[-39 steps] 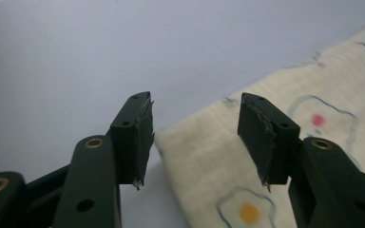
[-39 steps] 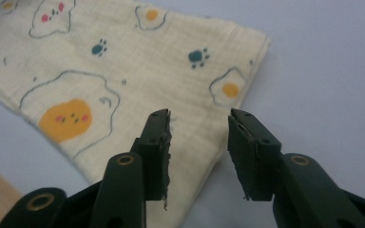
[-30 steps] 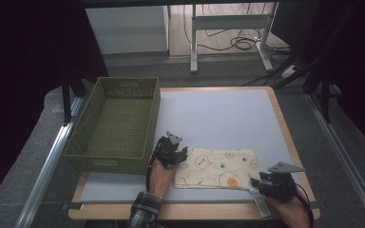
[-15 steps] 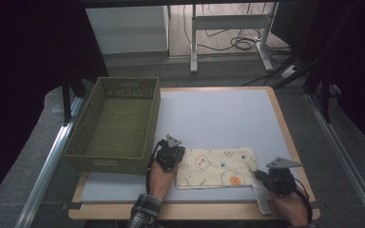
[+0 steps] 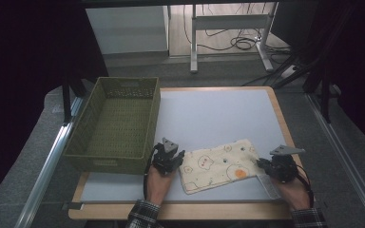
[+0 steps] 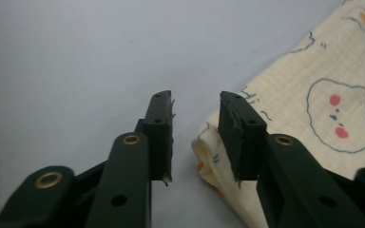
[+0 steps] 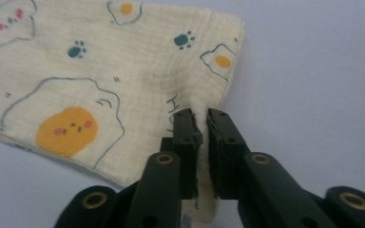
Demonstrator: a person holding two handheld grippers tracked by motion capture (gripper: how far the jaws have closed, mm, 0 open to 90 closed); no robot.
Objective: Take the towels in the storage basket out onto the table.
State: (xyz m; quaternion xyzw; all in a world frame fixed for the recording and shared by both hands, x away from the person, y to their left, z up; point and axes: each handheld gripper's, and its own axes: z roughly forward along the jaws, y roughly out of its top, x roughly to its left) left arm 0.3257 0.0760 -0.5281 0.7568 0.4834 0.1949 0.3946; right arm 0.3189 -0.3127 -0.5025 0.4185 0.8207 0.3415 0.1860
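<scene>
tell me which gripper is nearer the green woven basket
Left. The left gripper sits just off the green woven basket's near right corner; the right gripper is across the cloth.

A wood-edged table (image 5: 279, 110) with a pale blue-grey top stands on grey carpet (image 5: 31, 156). Beyond it, a white cabinet (image 5: 126, 29) and a metal-legged desk frame (image 5: 228, 23) stand over tangled black cables (image 5: 240, 43). Both sides of the room lie in deep shadow.

No readable text, label, brand or number on any surface here.
</scene>
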